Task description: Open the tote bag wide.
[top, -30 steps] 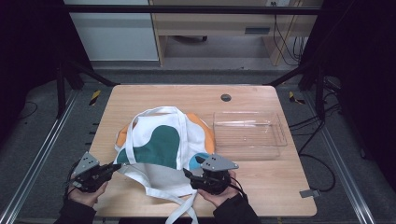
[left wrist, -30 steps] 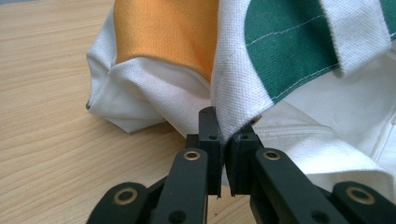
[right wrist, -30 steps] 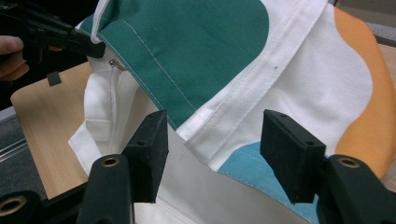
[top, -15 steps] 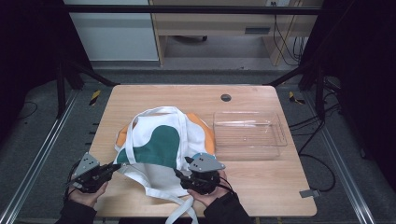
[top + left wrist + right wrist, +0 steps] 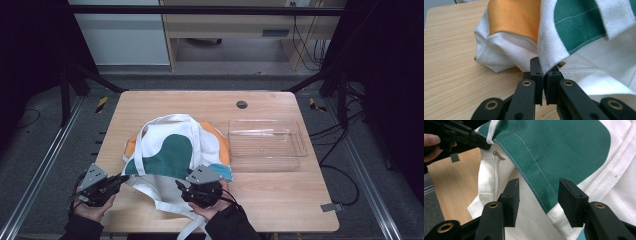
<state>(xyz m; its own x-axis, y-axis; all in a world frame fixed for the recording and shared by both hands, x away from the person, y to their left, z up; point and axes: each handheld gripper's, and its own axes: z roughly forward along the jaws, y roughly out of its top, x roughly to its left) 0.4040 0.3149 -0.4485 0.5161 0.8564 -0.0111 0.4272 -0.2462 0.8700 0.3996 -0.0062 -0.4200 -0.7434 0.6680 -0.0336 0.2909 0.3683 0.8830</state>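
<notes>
Bag point(image 5: 584, 30): woven cotton-like cloth, matt, coarse weave, visible stitching; green, orange and white panels. Small metal zip pull point(image 5: 499, 155) above the right fingers, shiny. Fingers point(image 5: 511, 200): black matt plastic, rubbery-looking pads, brass-coloured rivets. Table point(image 5: 451, 65) left of the left fingers: light wood, smooth, grained. Tray point(image 5: 267, 145): clear glossy plastic.

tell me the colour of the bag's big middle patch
Dark green patch on a white bag, clearest in the high view.
</notes>
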